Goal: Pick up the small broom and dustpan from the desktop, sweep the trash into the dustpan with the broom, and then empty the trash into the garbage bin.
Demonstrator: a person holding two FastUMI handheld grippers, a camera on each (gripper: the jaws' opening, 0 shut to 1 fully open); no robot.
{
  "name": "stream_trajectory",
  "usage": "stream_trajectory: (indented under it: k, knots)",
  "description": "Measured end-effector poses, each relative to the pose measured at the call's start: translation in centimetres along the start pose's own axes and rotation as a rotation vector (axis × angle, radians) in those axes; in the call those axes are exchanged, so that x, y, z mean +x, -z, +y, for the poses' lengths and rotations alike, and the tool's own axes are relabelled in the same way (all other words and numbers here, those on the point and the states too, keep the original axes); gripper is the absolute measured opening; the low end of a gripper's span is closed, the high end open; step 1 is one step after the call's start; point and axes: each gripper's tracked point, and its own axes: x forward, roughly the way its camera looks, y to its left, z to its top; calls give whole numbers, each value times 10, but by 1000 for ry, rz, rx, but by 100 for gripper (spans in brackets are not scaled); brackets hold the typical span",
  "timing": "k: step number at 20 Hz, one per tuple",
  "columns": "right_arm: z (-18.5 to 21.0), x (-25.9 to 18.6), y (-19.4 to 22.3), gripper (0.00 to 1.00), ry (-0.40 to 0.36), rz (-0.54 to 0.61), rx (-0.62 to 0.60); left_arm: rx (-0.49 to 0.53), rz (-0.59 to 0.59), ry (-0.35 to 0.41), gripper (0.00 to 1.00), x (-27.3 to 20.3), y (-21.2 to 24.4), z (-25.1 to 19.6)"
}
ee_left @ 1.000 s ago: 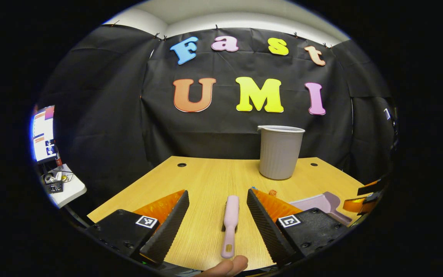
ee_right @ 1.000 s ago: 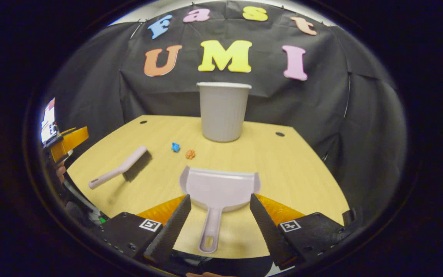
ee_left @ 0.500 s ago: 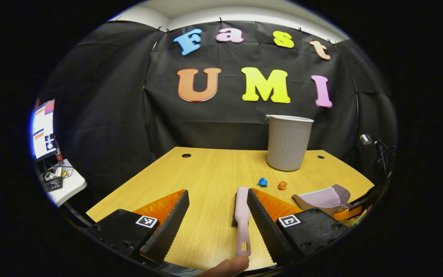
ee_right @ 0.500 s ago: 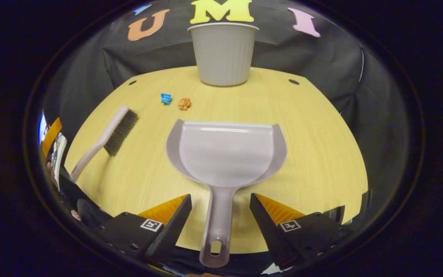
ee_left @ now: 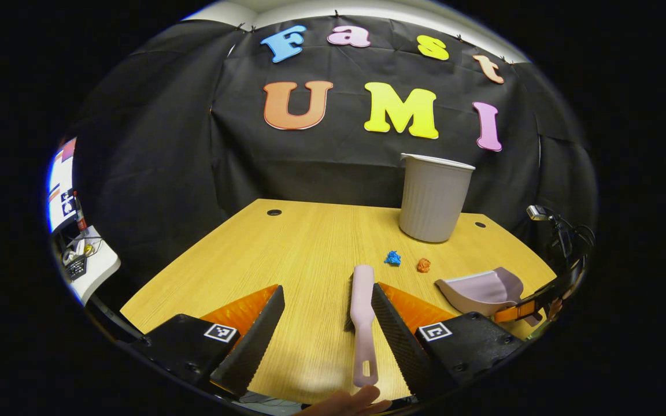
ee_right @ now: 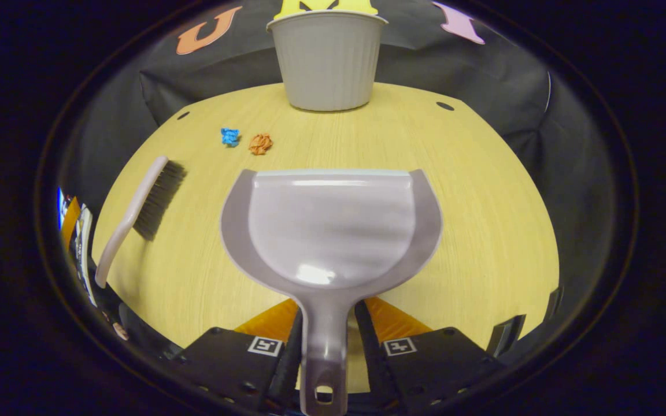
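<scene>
black cloth hangs behind your wooden worktop (ee_left: 310, 242), and everything for the job sits on that surface. the small broom (ee_left: 363, 315) lies flat with its handle pointing back at you, the bristle end farther out. your left tool (ee_left: 327, 323) is spread wide around it: the right finger sits just beside or against the handle, while the left finger stands well apart, so nothing is gripped there. a fingertip of your hand (ee_left: 347, 401) shows at the bottom edge of the left gripper view.

the dustpan (ee_right: 330, 231) rests with its open mouth facing the garbage bin (ee_right: 327, 60). your right tool (ee_right: 326, 346) is pressed together on the dustpan's handle, one finger on each side. from the left gripper view, the same dustpan (ee_left: 483, 289) sits off to the right with that tool at its handle.

two bits of trash lie on the worktop between the broom and the bin: a blue scrap (ee_right: 229, 136) and an orange scrap (ee_right: 261, 143), close together but apart. the bin stands upright near the far edge. to the far left, beyond the worktop, a lit screen (ee_left: 61, 185) and a small white side table (ee_left: 93, 266) are visible.
</scene>
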Motion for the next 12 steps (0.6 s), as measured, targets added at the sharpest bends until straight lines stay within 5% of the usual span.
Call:
stream_trajectory:
  k: [1, 7, 12]
  knots:
    - [1, 1, 0, 35, -1, -9, -6, 0, 15, 6, 98, 1, 2, -2]
    - [-5, 0, 0, 34, 11, -83, -111, 19, 122, 24, 98, 14, 11, -9]
    - [-5, -8, 6, 36, -43, -101, -129, 52, 325, 117, 98, 34, 33, -22]
